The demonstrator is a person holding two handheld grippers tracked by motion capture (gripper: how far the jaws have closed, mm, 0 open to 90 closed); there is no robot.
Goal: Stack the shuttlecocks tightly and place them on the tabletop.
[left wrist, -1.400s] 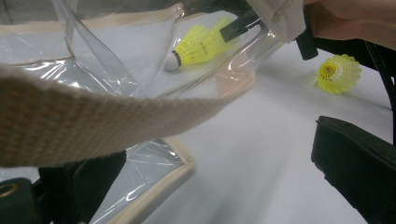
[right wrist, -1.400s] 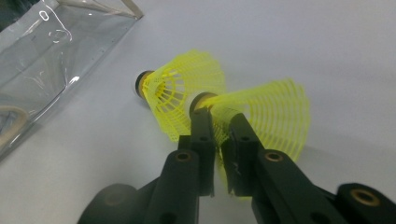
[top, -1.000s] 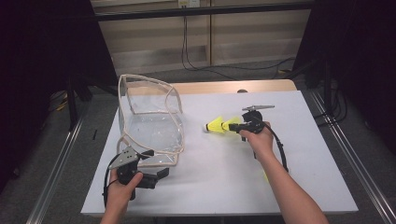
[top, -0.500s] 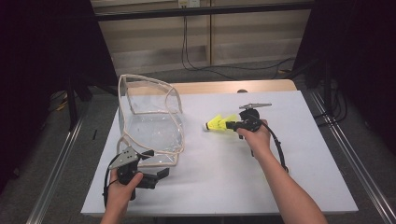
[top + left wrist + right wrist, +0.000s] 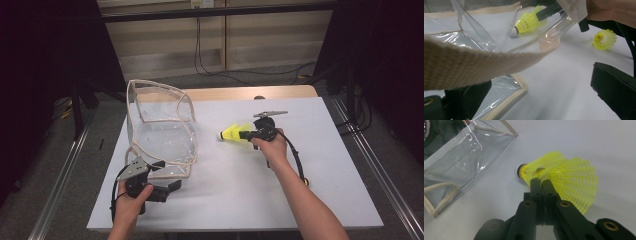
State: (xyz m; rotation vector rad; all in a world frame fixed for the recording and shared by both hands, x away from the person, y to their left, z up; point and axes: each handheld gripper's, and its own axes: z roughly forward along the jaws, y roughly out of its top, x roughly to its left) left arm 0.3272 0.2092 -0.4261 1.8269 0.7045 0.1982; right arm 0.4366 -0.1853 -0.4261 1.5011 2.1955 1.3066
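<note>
A yellow shuttlecock hangs just above the white table, held by its mesh skirt. My right gripper is shut on that skirt, with the cork end pointing at a clear plastic bag with beige trim. The bag stands open at the table's left. My left gripper is open at the bag's near bottom edge. In the left gripper view a beige strap crosses in front of the jaws. A second yellow shuttlecock lies on the table beyond the bag.
The right gripper's cable trails along the person's forearm. Metal rails run along both sides of the table, and dark curtains stand behind it.
The right gripper has edged slightly left with the shuttlecock, toward the bag. The left gripper has stayed in place.
</note>
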